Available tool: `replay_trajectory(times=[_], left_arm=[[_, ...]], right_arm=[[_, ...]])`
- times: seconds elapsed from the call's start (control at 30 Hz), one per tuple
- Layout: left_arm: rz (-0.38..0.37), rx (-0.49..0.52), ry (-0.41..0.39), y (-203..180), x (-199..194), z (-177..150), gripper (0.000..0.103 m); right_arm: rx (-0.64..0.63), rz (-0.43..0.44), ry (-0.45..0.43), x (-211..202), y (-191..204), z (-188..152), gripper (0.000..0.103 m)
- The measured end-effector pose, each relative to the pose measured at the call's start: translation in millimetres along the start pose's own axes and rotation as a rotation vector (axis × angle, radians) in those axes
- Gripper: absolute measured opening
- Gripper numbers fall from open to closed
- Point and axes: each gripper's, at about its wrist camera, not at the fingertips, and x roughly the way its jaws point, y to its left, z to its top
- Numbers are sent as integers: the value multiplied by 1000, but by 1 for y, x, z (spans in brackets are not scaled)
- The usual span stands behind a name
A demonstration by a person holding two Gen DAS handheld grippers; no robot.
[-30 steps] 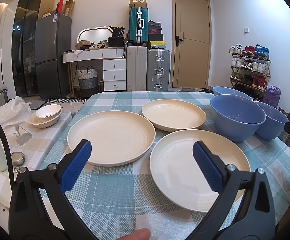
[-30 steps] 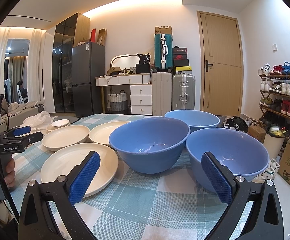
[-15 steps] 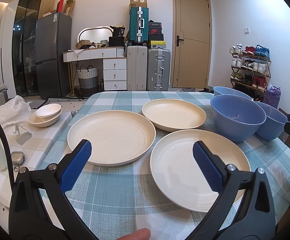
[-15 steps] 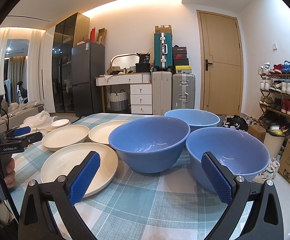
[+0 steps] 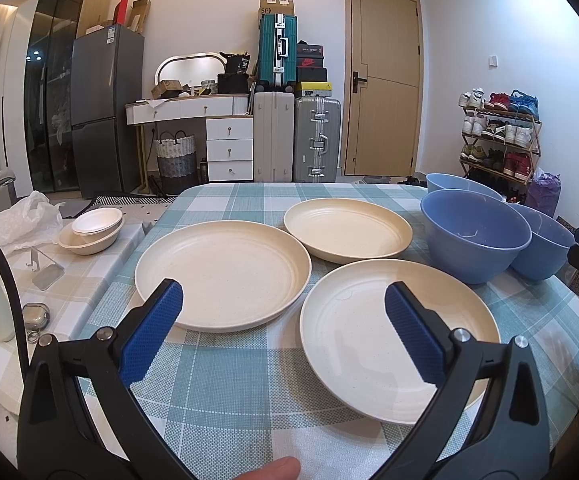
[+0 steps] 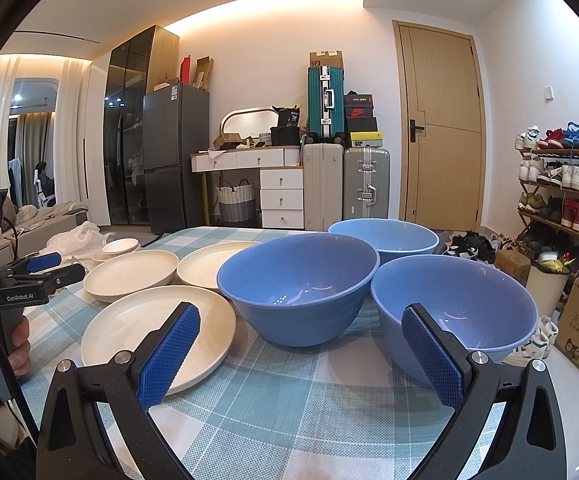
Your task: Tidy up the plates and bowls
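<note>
Resting on the woven checked cloth of the bench [image 5: 225, 400], 3 round, speckled cream plates [image 5: 225, 272] with ridged rims lie just left of 3 smooth, deep blue bowls [image 6: 301, 284]. Left gripper [image 5: 285, 328] and right gripper [image 6: 301, 364] hover near the plates and bowls, textured blue jaws wide, holding nothing.

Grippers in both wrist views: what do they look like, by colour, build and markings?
Both match. The left gripper and right gripper each have two black speckled plastic arms with silver bolts, tipped by blue pads with a fine knurled texture. Seen from the right wrist view, the left unit's black handle carries white lettering "GenRobot.AI" and a dark cable; a bare hand grips it, no sleeve visible.
</note>
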Motion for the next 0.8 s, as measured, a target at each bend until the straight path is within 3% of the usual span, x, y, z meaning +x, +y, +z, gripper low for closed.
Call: replay_trajectory(times=[0.8], left_arm=[[17, -11, 6, 7, 3, -5, 101]], right_arm=[[4, -3, 12, 1, 0, 1, 103]])
